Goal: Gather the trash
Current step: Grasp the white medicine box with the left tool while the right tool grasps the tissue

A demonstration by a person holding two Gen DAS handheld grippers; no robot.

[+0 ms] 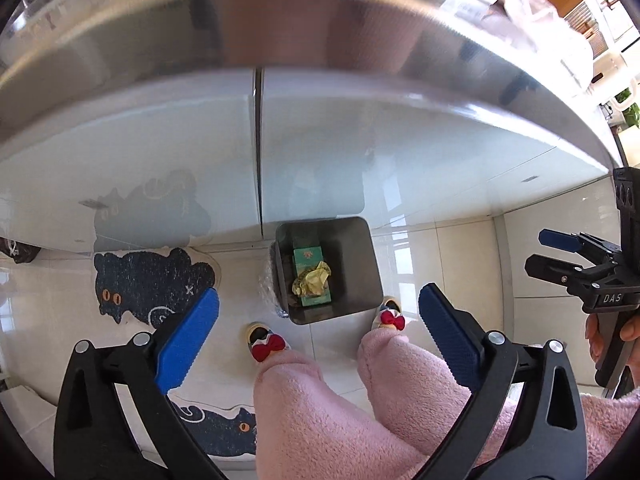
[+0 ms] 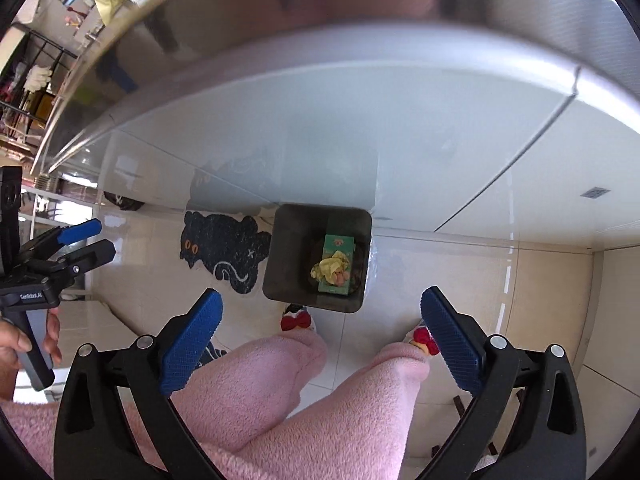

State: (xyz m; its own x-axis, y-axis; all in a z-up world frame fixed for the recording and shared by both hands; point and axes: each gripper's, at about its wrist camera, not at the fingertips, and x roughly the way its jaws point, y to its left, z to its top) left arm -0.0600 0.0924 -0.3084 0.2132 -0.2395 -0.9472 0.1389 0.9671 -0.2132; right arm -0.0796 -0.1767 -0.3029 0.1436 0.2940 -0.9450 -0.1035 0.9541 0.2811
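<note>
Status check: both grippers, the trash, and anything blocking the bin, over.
Left gripper open, empty. Right gripper open, empty. Green box and crumpled yellow wrapper inside the dark bin on the floor. Nothing over the bin mouth.

The right gripper [image 2: 322,332] points steeply down at the floor, its blue-padded jaws spread wide with nothing between them. Below stands a dark square bin [image 2: 288,264] against the white cabinet front [image 2: 360,128], holding a green box [image 2: 338,244] with a crumpled yellow wrapper [image 2: 332,269] on top. A black cat-shaped mat [image 2: 226,250] lies just beside the bin on the pale tiled floor [image 2: 540,280]. Pink fleece legs [image 2: 280,392] and slippers with red bows [image 2: 296,321] fill the foreground. At the left edge, a hand [image 2: 16,344] holds the left gripper [image 2: 94,240], its jaws parted.
</note>
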